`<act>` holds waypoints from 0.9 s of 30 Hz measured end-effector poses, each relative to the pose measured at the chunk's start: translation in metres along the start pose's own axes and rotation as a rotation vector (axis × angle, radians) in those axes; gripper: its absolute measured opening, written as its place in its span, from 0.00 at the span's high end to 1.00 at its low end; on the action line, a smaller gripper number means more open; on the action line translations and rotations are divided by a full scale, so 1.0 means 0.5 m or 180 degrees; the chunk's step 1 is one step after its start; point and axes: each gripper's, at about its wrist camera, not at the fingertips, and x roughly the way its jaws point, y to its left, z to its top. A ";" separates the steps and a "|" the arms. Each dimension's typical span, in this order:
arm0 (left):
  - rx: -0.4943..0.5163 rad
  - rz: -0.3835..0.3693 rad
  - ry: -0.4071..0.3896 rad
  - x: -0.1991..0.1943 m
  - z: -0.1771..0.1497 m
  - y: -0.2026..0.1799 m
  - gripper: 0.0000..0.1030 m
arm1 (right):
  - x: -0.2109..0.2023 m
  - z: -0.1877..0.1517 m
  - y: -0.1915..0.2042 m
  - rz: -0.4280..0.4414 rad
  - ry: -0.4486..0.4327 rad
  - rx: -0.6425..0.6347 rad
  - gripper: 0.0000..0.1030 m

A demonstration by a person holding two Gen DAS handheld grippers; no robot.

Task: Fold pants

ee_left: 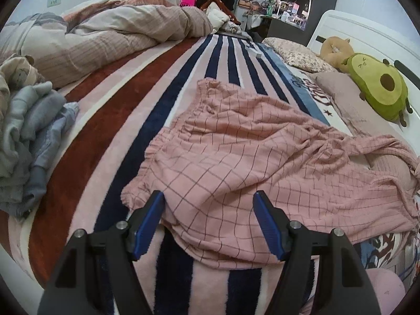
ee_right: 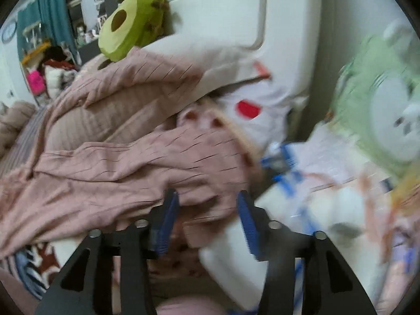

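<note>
Pink checked pants [ee_left: 236,144] lie rumpled across a striped blanket [ee_left: 118,131] on the bed. The gathered waistband is on the left and the legs trail off to the right. My left gripper [ee_left: 208,199] hovers open over the near waist corner, its blue pads well apart on either side of the cloth. In the blurred right wrist view, the pant legs [ee_right: 118,162] drape over pillows. My right gripper [ee_right: 207,198] stands open, and the end of a leg lies between its fingers without being pinched.
A heap of grey-blue clothes [ee_left: 29,136] sits at the left edge, with a bunched duvet [ee_left: 105,39] behind it. An avocado plush [ee_left: 378,89] [ee_right: 126,23] leans on the white headboard [ee_right: 223,8]. A white pillow [ee_right: 262,97] and a green fan [ee_right: 380,105] are to the right.
</note>
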 end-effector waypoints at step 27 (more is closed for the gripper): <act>0.0161 0.0026 -0.0028 0.005 0.019 -0.066 0.34 | 0.116 0.145 -0.023 0.0359 -0.0189 -0.0150 0.95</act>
